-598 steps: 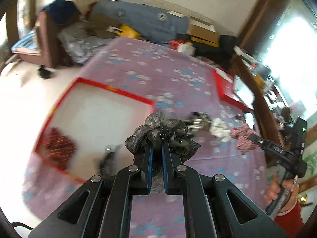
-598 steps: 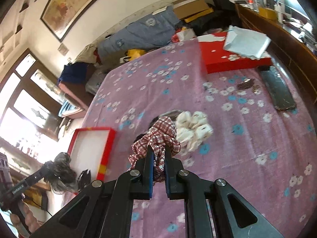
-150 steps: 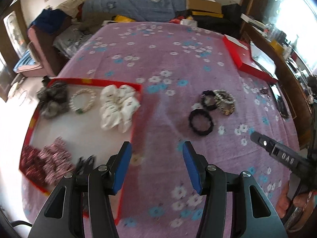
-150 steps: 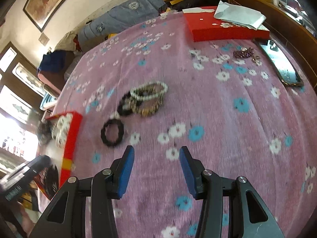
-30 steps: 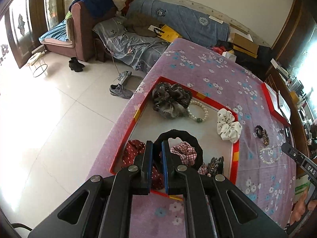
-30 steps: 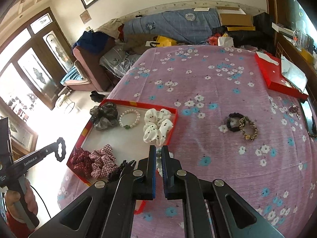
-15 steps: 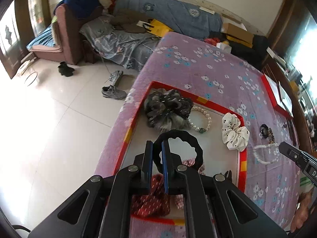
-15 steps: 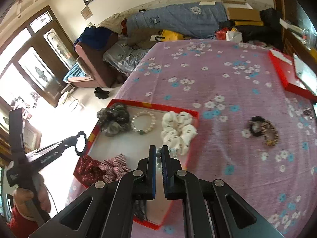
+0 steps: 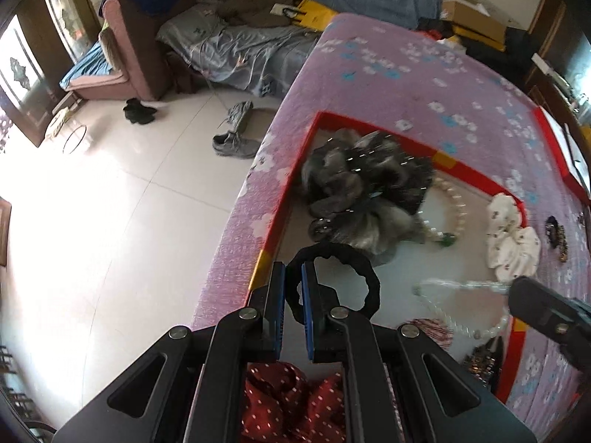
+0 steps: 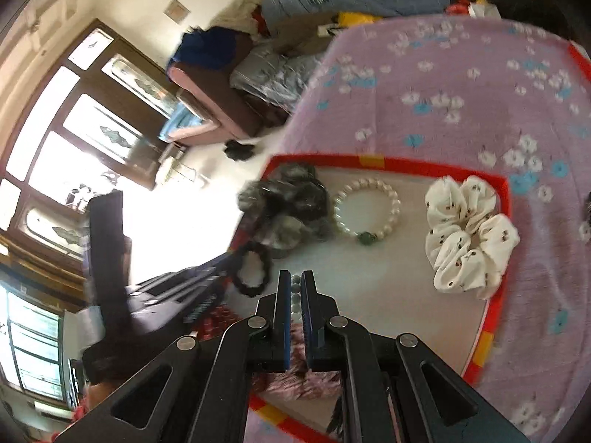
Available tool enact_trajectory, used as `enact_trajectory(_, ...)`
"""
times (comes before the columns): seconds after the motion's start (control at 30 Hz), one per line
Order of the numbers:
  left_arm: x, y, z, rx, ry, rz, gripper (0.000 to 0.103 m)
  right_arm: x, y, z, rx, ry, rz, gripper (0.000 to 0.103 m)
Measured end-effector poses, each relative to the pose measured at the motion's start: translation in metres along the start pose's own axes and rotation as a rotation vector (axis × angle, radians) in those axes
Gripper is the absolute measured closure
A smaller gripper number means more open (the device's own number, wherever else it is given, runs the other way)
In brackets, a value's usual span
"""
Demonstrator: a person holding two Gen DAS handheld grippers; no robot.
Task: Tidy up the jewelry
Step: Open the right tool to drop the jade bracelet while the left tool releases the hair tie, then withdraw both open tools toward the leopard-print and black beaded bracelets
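While my left gripper [image 9: 291,288] clamps the black hair tie [image 9: 334,280] above the red tray [image 9: 373,323], my right gripper [image 10: 295,291], pinching the clear bead bracelet [image 9: 461,308], hangs just beside it.

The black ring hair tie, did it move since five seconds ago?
Yes. The black ring hair tie left the purple flowered cloth; the left gripper holds it over the red-rimmed tray.

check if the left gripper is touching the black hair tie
Touching. The left wrist view shows the left gripper with its two fingers shut on the rim of the black hair tie, which hangs above the red-edged tray.
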State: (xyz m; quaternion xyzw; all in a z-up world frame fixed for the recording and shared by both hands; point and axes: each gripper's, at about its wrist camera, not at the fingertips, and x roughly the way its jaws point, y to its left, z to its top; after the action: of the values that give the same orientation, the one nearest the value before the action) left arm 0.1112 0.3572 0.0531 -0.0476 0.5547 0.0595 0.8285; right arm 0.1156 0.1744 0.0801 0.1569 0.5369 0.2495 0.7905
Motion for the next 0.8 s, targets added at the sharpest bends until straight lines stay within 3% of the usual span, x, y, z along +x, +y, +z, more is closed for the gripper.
enact_trajectory(0.3,0.006,0.006,-0.004,-0.038,0.03,-0.021,0.094,0.03,-0.022,-0.002,-0.015,0.053,-0.145,0.096)
enact_trajectory(0.5,-0.023,0.01,-0.012,-0.097,-0.016,-0.069,0.092,0.034,-0.015,-0.003,-0.085,0.058,-0.183,0.095)
enact_trajectory(0.57,-0.037,0.012,-0.017,-0.111,-0.043,-0.074,0.077,0.032,-0.014,-0.005,-0.101,0.055,-0.184,0.095)
enact_trajectory(0.63,-0.052,0.013,-0.023,-0.127,-0.077,-0.061,0.069,0.028,-0.012,-0.006,-0.109,0.049,-0.182,0.093)
enact_trajectory(0.8,-0.09,0.02,-0.036,-0.185,-0.142,-0.042,0.065,0.006,-0.007,-0.013,-0.129,0.014,-0.156,0.079)
